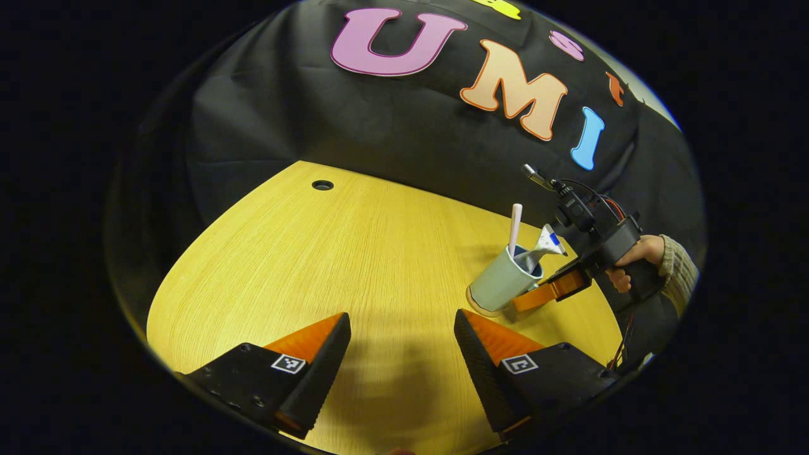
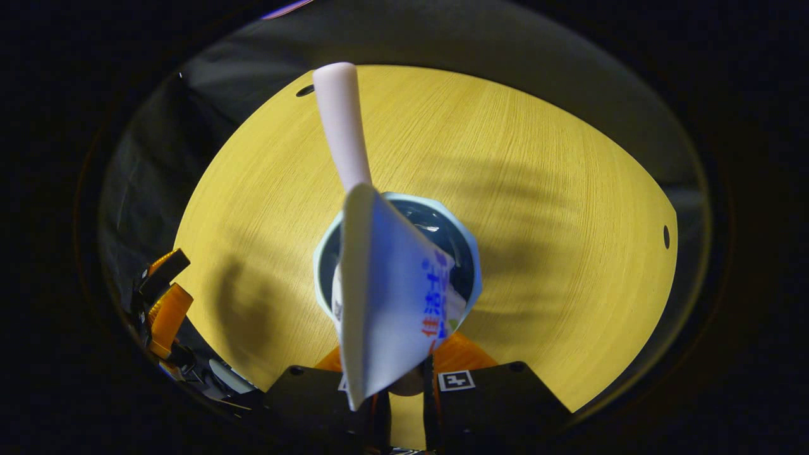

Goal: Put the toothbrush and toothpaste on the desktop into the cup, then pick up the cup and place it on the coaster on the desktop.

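Left gripper view had the cup (image 1: 504,280) tilted on the coaster (image 1: 483,309), far right, right gripper (image 1: 548,292) clamped on it; left gripper (image 1: 402,344) gaped wide, idle. Toothbrush (image 1: 515,228) and toothpaste (image 1: 543,248) could spill if released crooked.

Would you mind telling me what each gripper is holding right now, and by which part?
The right gripper grips the cup low on its side wall, near the base. The left gripper is open and holds nothing.

Warm overhead light, dim at the edges, strong fisheye bend.
I see the yellow wood-grain desktop (image 1: 354,253) sharp and brightly lit with soft shadows; in the right gripper view, the white toothpaste tube (image 2: 385,303) is blurred, too close.
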### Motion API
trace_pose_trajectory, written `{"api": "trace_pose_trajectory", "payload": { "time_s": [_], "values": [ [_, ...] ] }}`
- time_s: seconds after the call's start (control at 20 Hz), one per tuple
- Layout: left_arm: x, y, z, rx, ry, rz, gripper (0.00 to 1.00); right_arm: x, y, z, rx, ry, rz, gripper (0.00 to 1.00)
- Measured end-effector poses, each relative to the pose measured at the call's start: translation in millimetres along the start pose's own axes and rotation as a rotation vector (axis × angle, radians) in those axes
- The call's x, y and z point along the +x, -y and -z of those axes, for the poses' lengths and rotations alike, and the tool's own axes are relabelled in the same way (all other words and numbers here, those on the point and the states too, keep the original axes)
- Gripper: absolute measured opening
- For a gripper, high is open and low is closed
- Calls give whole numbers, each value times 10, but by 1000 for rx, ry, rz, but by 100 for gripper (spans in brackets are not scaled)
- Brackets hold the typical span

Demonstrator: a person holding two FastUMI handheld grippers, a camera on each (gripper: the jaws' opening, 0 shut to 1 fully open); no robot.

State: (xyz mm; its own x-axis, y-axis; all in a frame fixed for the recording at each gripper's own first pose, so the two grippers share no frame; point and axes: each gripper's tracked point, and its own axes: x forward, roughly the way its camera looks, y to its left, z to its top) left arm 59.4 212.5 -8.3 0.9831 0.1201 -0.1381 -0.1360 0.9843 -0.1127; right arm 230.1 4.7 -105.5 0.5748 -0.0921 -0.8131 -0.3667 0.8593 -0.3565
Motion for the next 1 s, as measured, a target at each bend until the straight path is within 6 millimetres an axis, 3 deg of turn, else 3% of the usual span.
{"api": "trace_pose_trajectory", "payload": {
  "time_s": [0.25, 0.3, 0.35, 0.5, 0.55, 0.65, 1.0],
  "values": [
    [4, 39, 1, 6, 3, 5, 96, -166, -30, -51, -1, 41, -44, 38],
    [-6, 61, -14, 10, 4, 6, 96, -238, -74, -80, 11, 64, -63, 30],
    [-9, 79, -22, 18, 5, 5, 96, -321, -124, -102, 34, 94, -98, 44],
    [-30, 162, -33, 46, 12, 7, 96, -610, -71, -111, 73, 235, -110, 100],
    [-32, 206, -49, 54, 16, 8, 96, -731, -3, -99, 86, 288, -99, 96],
    [-44, 300, -58, 62, 22, 14, 96, -1032, 83, -51, 143, 411, -96, 99],
    [-63, 654, 60, 63, -7, 27, 96, -1765, 582, 403, 284, 760, 61, 99]
  ]
}}
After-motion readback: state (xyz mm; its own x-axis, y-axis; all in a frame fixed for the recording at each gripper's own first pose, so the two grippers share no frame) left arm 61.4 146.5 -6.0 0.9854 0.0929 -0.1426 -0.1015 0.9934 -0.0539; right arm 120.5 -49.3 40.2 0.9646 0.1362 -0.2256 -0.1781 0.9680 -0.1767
